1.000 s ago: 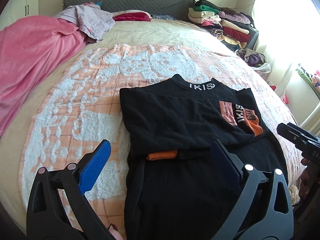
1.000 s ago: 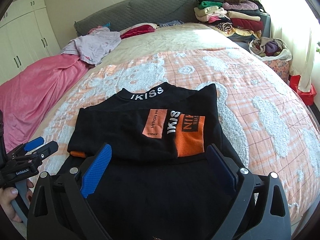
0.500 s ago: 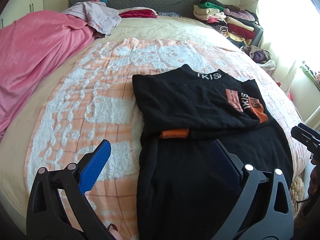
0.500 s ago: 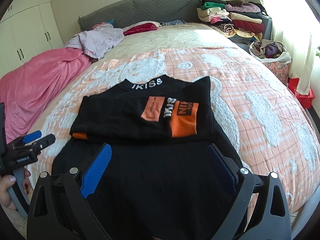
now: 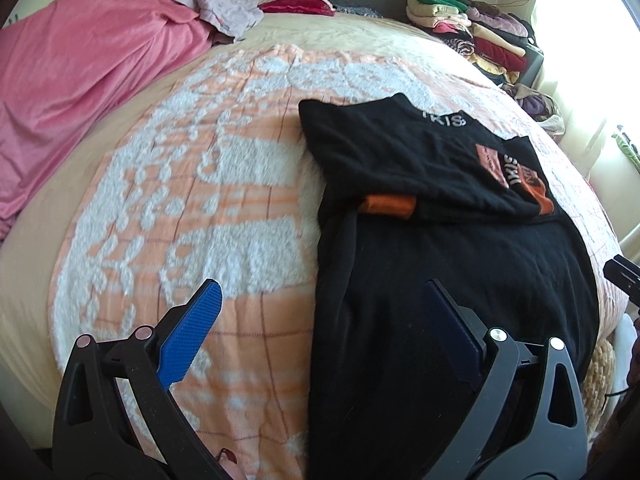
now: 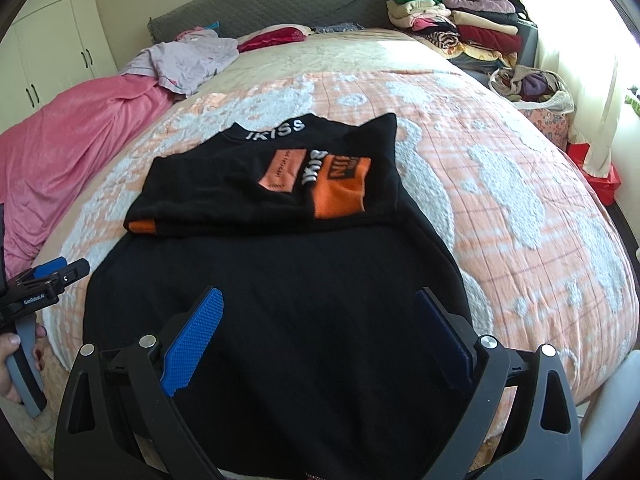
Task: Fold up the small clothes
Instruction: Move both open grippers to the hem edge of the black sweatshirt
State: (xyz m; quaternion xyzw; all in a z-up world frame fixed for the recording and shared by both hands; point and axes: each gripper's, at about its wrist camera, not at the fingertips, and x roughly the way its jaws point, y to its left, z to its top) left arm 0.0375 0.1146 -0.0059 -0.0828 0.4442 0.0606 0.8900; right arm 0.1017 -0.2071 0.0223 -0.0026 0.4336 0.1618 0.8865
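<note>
You hold both grippers above the near edge of the bed (image 6: 500, 128), and each one has its jaws wide apart with nothing between them. Your left gripper (image 5: 320, 332) hangs over the left border of the black garment (image 5: 440, 280): its blue finger (image 5: 188, 340) is above the orange and white blanket (image 5: 200, 200), and its dark finger is above the black cloth. Your right gripper (image 6: 320, 336) hangs over the near half of the black garment (image 6: 280, 300), with both fingers above the cloth. I cannot tell if any finger touches the fabric. The garment lies flat in the middle of the blanket (image 6: 500, 184), a little to the right in the left wrist view. Its far part is folded toward you, so the collar with the white letters "IKISS" (image 6: 276, 130) faces up at the far side, and the orange printed patch (image 6: 340, 188) lies on the top layer. An orange cuff (image 5: 386, 204) comes out from under the fold on the left side. In the right wrist view you see your left gripper at the far left (image 6: 44, 280), held by a hand (image 6: 10, 360) beside the near left corner of the garment. A pink blanket (image 6: 60, 152) lies on the left side of the bed, and a pile of folded clothes (image 6: 452, 28) stands at the far right, near the grey headboard (image 6: 280, 4).
</note>
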